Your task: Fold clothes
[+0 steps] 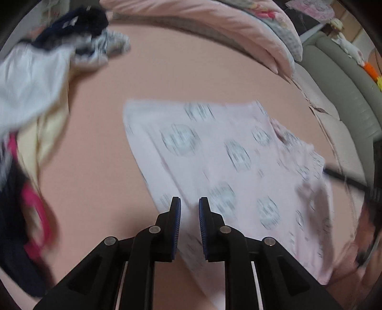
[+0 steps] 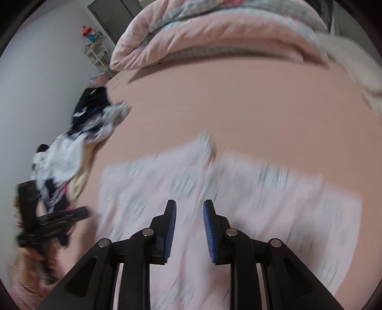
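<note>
A pale pink garment (image 1: 214, 167) printed with grey roundish motifs lay spread on the salmon-pink bed (image 1: 152, 78); taken as the landmark, it had a heap of unfolded clothes (image 1: 35, 100) well to its left and a rolled pink quilt (image 1: 214, 21) beyond its far edge. In the right wrist view the garment (image 2: 214, 190) showed a small raised peak along its far edge, though blur hid whether that was a collar or a fold.

The left claw (image 1: 189, 202) hung over the garment's near-left edge, its blue pads narrowly apart with nothing between them. The right claw (image 2: 189, 205) hovered above the garment's middle, likewise narrowly parted and holding nothing.

Judging by the flat lie of the cloth, the step in hand was working this one piece, either laying it out smooth or part-way through its folds; the blur left that unsettled. Any next grasp would call for the pads to pinch only an edge layer without bunching the bedsheet beneath.

No brand, label or writing could be read; the printed motifs were too smeared to make out.
</note>
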`<state>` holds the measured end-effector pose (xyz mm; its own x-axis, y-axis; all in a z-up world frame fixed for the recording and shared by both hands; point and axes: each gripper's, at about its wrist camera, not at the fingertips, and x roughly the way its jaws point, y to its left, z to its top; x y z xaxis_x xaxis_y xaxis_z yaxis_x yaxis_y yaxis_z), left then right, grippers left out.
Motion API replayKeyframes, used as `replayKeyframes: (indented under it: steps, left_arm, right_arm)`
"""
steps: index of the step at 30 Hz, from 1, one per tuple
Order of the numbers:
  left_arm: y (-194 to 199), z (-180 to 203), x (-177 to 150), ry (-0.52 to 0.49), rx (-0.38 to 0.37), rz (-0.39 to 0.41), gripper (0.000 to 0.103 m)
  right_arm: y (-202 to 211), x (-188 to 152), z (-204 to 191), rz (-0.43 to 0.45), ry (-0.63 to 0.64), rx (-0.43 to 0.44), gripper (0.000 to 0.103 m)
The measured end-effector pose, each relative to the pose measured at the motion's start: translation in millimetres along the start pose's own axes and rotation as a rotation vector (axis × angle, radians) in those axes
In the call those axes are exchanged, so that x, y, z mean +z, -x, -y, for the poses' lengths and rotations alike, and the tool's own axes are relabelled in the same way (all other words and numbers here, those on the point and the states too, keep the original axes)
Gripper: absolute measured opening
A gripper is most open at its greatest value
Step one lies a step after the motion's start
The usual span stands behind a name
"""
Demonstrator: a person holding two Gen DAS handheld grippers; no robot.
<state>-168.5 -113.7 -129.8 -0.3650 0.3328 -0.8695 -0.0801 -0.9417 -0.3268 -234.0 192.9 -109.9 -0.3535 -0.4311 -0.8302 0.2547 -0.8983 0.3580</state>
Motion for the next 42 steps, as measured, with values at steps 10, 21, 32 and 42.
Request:
replayKeyframes:
  steps: [10,21,32,42]
  left_arm:
    - [-2,114,-10,-0.256,-0.072,-0.021,0.013]
    - [-96,210,137,-0.384,0.033,0.048,0.014]
    - [-178,219,140,-0.453,0.083,-0.088,0.019]
    - [-120,243,142,-0.501,-0.006,0.114,0.007]
  right_arm:
    - [43,-99,51,-0.086,0.051,-0.249,0.025]
    - [47,-29,208,0.006,-0.279,-0.342,0.04]
    - [-6,1,212,0.034,-0.164,-0.219,0.015]
    - [55,2,185,0.177,-0.095,-0.196,0.005]
